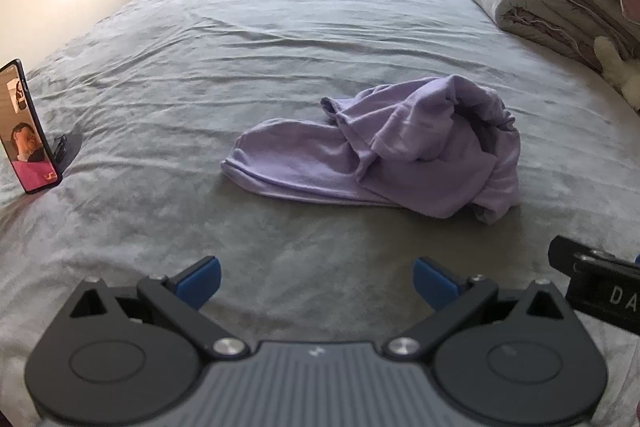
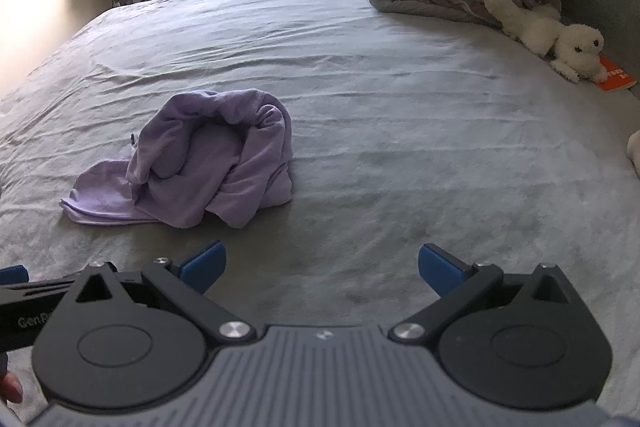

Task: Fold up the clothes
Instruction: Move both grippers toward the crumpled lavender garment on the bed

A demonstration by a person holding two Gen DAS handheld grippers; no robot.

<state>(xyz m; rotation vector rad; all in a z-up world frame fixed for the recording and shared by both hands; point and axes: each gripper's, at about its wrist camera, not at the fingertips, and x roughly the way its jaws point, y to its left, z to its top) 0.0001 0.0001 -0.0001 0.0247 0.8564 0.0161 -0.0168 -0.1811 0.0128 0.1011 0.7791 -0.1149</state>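
The left tongs (image 1: 316, 281) stand with their jaws spread wide, the blue fingertips (image 1: 202, 281) well apart and nothing between them. The right tongs (image 2: 322, 269) are splayed just as wide, blue pads (image 2: 440, 269) apart, gripping nothing. Both point forward and slightly downward, held side by side at much the same height. In the left wrist view, part of the right tongs' black body shows at the right edge. In the right wrist view, a fingertip (image 2: 10, 389) of the person shows at the lower left edge.
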